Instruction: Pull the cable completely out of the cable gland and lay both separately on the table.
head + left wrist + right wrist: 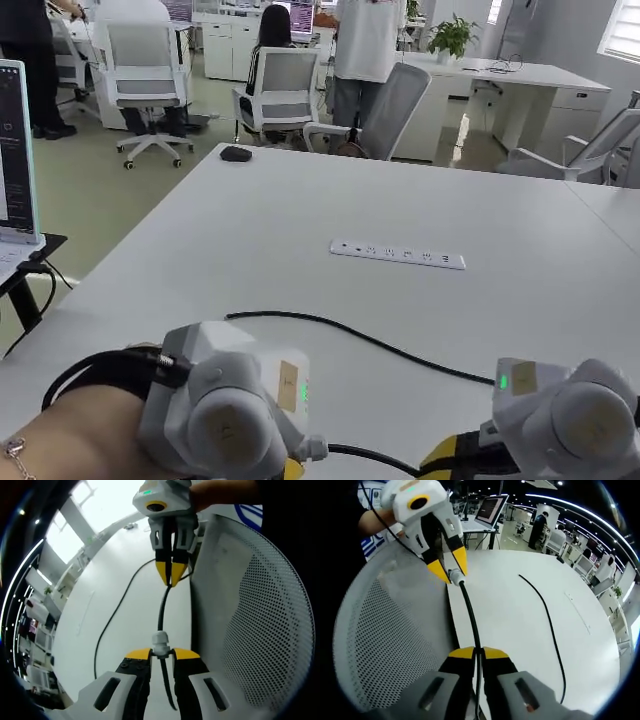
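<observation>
We work at the near edge of the white table (pixel 300 220), beside a mesh chair back (pixel 250 605). The black cable (pixel 380 345) trails in a long loop across the tabletop. Our right gripper (pixel 476 653) is clamped on the cable. Our left gripper (pixel 161 654) is closed around the white cable gland (pixel 161 641), with the cable threaded through it and a short tail behind. If we pull off-axis, the gland may bind and the cable may slide through the right jaws. The small gland could also twist free and drop past the edge.
</observation>
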{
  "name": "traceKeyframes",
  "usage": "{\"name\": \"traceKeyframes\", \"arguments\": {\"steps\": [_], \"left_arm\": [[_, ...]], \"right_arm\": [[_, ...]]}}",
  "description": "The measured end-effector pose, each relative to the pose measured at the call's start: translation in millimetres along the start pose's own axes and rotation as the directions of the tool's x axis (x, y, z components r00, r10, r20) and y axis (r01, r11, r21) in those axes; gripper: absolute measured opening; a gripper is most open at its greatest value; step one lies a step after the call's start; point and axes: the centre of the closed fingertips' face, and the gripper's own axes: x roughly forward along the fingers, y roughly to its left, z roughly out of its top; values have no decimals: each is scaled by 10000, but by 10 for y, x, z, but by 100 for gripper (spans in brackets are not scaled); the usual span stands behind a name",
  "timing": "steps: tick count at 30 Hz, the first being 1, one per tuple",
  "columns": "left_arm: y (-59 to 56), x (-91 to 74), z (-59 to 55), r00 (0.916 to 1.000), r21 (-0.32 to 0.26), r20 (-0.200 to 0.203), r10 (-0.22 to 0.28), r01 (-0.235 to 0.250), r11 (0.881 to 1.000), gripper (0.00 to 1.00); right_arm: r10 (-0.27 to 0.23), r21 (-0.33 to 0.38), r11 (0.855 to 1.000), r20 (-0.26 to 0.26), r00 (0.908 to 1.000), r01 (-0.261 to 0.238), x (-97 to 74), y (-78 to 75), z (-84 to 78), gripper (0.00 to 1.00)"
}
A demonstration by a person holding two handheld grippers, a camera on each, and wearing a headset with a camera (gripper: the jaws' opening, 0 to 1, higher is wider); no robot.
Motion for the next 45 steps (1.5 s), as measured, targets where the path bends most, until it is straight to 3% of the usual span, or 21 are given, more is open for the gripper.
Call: {"name": "traceKeyframes", "arguments": {"steps": [11, 22, 26, 35, 45], "left_arm": [[49, -135, -112, 9990, -251, 65, 446, -444, 9987, 17], [122, -229, -206, 9980, -351, -23, 633, -634, 9974, 17], [147, -236, -251, 9977, -359, -154, 660, -666, 9971, 17], [218, -256, -267, 9965, -467, -153, 824, -830, 9955, 17], [247, -221, -182, 9961, -511, 44, 880, -877, 9948, 17]], "right_arm": [[-712, 414, 9964, -583, 9958, 737, -155, -111, -320, 3], [-1286, 831, 9869, -1108, 9855, 1381, -227, -287, -648, 3], [-1484, 1223, 9783, -1504, 9774, 1674, -245, -373, -813, 3], [-1581, 1505, 9704, -1951, 9680, 1888, -282, -457, -1037, 3], [-1344, 1340, 9767, -2275, 9645, 1677, -171, -429, -1051, 4]]}}
